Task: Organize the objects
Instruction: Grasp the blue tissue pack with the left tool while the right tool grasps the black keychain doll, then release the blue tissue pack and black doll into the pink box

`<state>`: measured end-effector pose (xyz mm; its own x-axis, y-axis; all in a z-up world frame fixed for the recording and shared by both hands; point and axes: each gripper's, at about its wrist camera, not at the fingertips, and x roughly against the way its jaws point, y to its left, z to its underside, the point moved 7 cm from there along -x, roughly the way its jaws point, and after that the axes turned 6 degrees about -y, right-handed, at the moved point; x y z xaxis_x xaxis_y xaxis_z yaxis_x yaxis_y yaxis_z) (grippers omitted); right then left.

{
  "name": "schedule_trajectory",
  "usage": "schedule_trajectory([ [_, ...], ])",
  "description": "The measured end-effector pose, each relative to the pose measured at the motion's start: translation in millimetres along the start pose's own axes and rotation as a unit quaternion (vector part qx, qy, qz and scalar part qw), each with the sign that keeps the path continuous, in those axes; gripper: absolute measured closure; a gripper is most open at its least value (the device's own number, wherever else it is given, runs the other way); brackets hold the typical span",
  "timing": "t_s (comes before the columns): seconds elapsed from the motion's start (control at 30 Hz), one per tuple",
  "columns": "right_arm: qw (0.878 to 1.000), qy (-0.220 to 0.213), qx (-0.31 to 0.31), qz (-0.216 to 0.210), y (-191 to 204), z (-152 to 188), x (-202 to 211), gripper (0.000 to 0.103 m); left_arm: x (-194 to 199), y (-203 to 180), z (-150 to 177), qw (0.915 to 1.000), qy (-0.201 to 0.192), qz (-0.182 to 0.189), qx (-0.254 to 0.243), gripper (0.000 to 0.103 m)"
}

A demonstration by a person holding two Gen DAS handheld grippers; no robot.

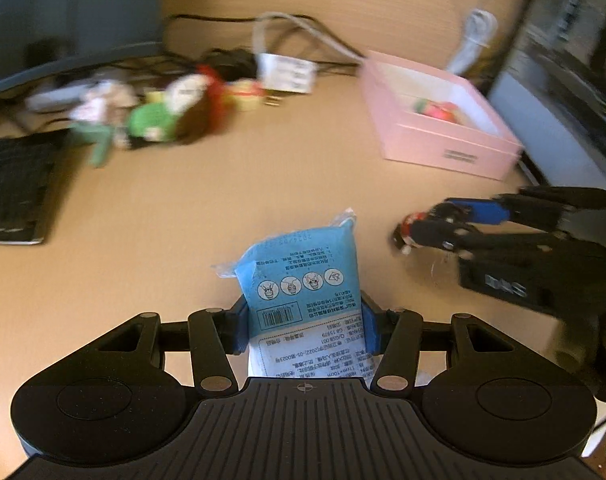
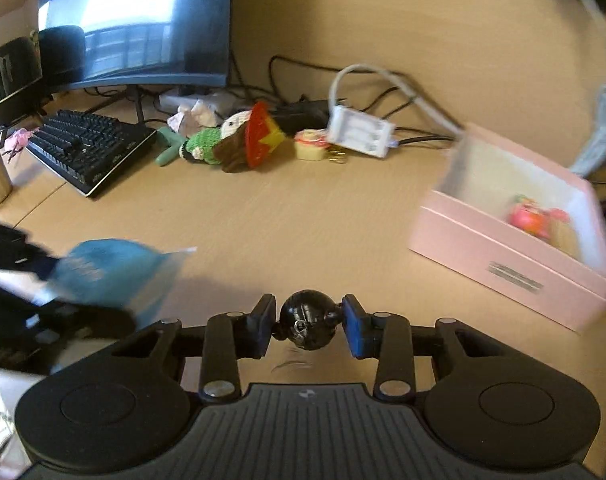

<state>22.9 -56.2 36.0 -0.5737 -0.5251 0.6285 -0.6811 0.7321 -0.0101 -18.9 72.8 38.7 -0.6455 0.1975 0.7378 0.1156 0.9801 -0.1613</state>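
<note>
My left gripper [image 1: 303, 322] is shut on a blue tissue packet [image 1: 303, 276] and holds it above the wooden desk [image 1: 183, 208]. The packet also shows blurred at the left of the right wrist view [image 2: 111, 272]. My right gripper [image 2: 307, 320] is shut on a small black round figure [image 2: 307, 318]. In the left wrist view the right gripper [image 1: 413, 234] is at the right, with the figure [image 1: 407, 232] at its tips. An open pink box [image 1: 435, 120] [image 2: 503, 256] stands on the desk, with a small red and pink toy [image 1: 439, 110] [image 2: 531, 216] inside.
At the back lie a knitted doll [image 2: 231, 140], a yellow toy [image 2: 311, 146], a white adapter [image 2: 359, 130] with cables, and crumpled paper [image 2: 195, 116]. A black keyboard [image 2: 87, 148] and a monitor [image 2: 135, 20] stand at the left.
</note>
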Motion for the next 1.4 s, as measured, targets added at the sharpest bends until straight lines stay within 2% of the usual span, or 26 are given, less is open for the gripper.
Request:
schedule_trajectory([
  [0.17,0.999,-0.014,-0.014,0.05,-30,19,59,0.067,-22,-46,6,0.9976,0.024,0.059,-0.027,0.047],
  [0.3,0.994,-0.033,-0.043,0.096,-58,27,95,0.067,-32,-79,-10,0.9944,0.011,0.097,-0.041,0.047],
  [0.4,0.99,-0.046,-0.064,0.12,-75,32,114,0.067,-34,-99,-53,0.9921,-0.04,0.108,-0.05,0.047],
  [0.47,0.988,-0.053,-0.071,0.128,-83,36,123,0.067,-34,-111,-92,0.9885,-0.094,0.104,-0.056,0.047],
  [0.57,0.985,-0.063,-0.08,0.137,-92,40,129,0.067,-37,-130,-148,0.9799,-0.164,0.095,-0.062,0.046],
  [0.7,0.983,-0.074,-0.096,0.136,-102,42,132,0.067,-65,-158,-203,0.967,-0.223,0.095,-0.077,0.045],
  [0.8,0.983,-0.078,-0.102,0.132,-108,44,132,0.067,-127,-175,-208,0.9774,-0.169,0.057,-0.114,0.045],
  [0.9,0.983,-0.081,-0.097,0.131,-115,46,130,0.067,-167,-177,-199,0.9856,-0.129,0.051,-0.097,0.045],
  [1.0,0.983,-0.08,-0.101,0.128,-123,48,126,0.067,-185,-177,-192,0.9878,-0.111,0.03,-0.105,0.045],
  [1.07,0.984,-0.073,-0.103,0.125,-128,49,120,0.067,-206,-182,-180,0.9847,-0.06,0.016,-0.163,0.044],
  [1.13,0.985,-0.067,-0.099,0.121,-132,48,112,0.067,-214,-180,-168,0.9806,-0.043,0.009,-0.191,0.044],
  [1.17,0.986,-0.066,-0.094,0.12,-132,47,110,0.067,-218,-178,-166,0.9811,-0.041,0.007,-0.189,0.044],
  [1.23,0.987,-0.068,-0.087,0.117,-132,45,108,0.067,-224,-170,-159,0.9865,-0.027,0.009,-0.161,0.045],
  [1.3,0.988,-0.067,-0.085,0.112,-133,45,106,0.067,-220,-167,-157,0.9875,-0.02,0.011,-0.156,0.045],
  [1.4,0.989,-0.062,-0.08,0.11,-137,48,103,0.067,-206,-164,-159,0.9908,-0.008,0.033,-0.131,0.045],
])
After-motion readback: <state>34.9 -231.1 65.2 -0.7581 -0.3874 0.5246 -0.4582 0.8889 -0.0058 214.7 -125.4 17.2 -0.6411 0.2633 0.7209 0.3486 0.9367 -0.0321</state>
